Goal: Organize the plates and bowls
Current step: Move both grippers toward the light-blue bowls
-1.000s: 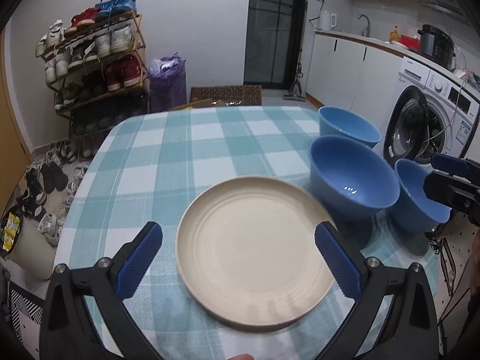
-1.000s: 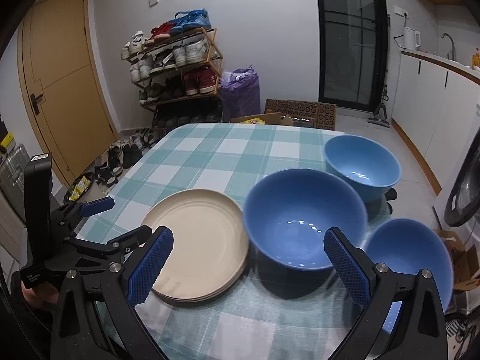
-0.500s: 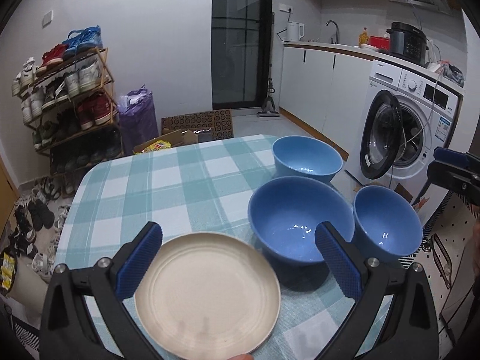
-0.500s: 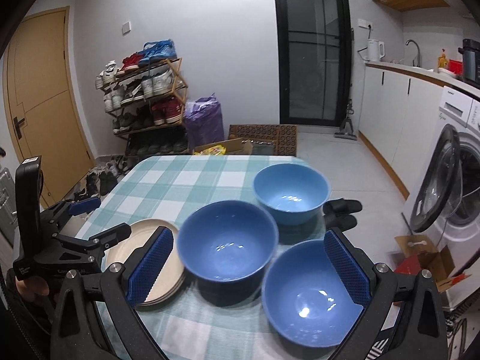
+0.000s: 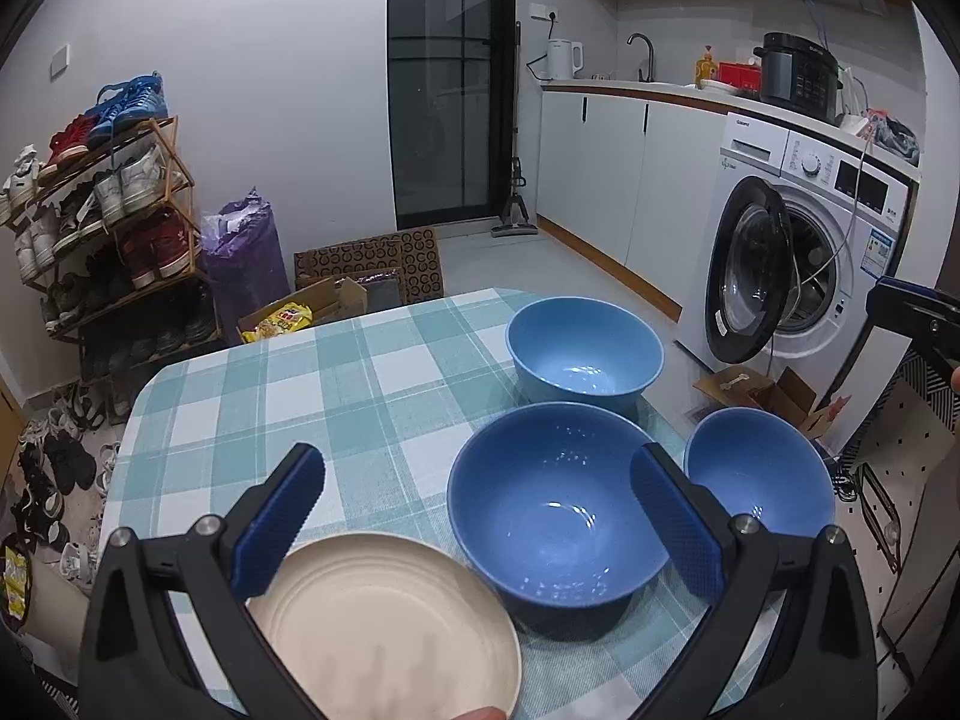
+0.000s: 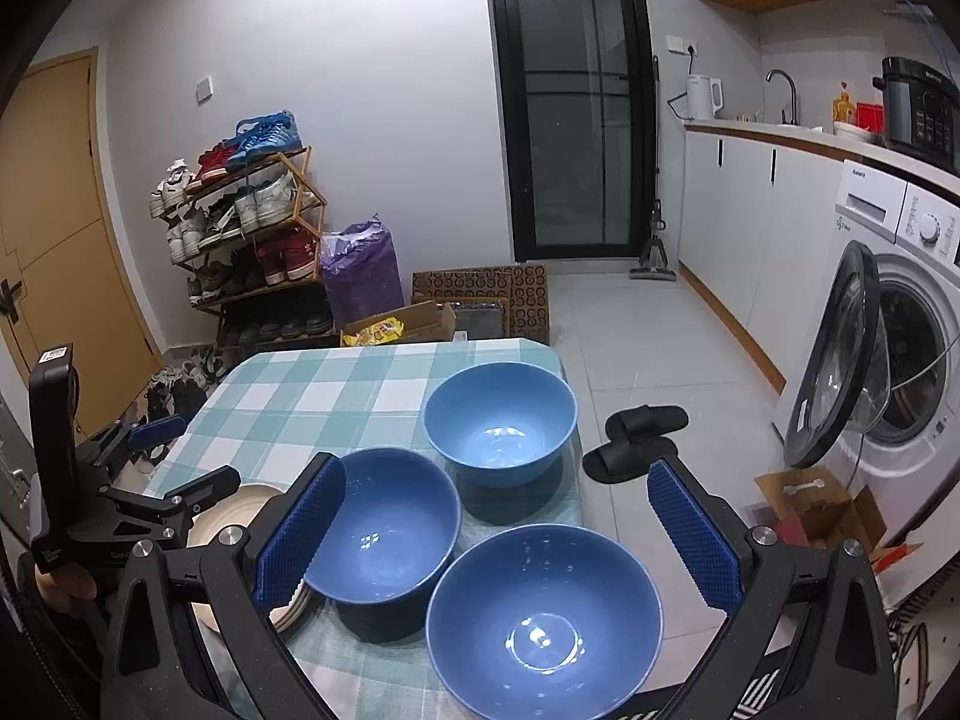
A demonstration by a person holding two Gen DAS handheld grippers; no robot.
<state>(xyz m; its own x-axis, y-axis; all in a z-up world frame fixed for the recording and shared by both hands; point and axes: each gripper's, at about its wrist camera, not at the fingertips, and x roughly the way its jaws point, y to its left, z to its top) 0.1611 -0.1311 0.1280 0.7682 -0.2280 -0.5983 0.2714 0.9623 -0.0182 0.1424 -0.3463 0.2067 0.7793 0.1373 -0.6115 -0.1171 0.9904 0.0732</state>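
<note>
Plates (image 5: 384,618) sit as a cream stack at the near left corner of the counter (image 5: 288,384), which wears a teal checked cloth; in the right wrist view the edge of that stack (image 6: 288,609) shows more than one rim, so the plates look already gathered into a single pile. The bowls are another matter: three blue ones stand apart and upright, none nested. The middle bowl (image 5: 555,522) stands just beside the plates, perhaps touching their rim, though I cannot tell for sure. The far bowl (image 5: 585,354) is near the counter's back right corner, and the nearest bowl (image 6: 543,618) sits at the right edge, close to the middle one. The left gripper (image 5: 480,516) hangs above the near edge with its jaws spread wide and nothing between them, the plate stack and the middle bowl lying below. The right gripper (image 6: 498,531) is likewise fully spread and empty, poised over the nearest bowl. I judge the job roughly half done at best: the plates seem sorted, while stacking the three bowls is all still to do, and no bowl is yet in a grip.
</note>
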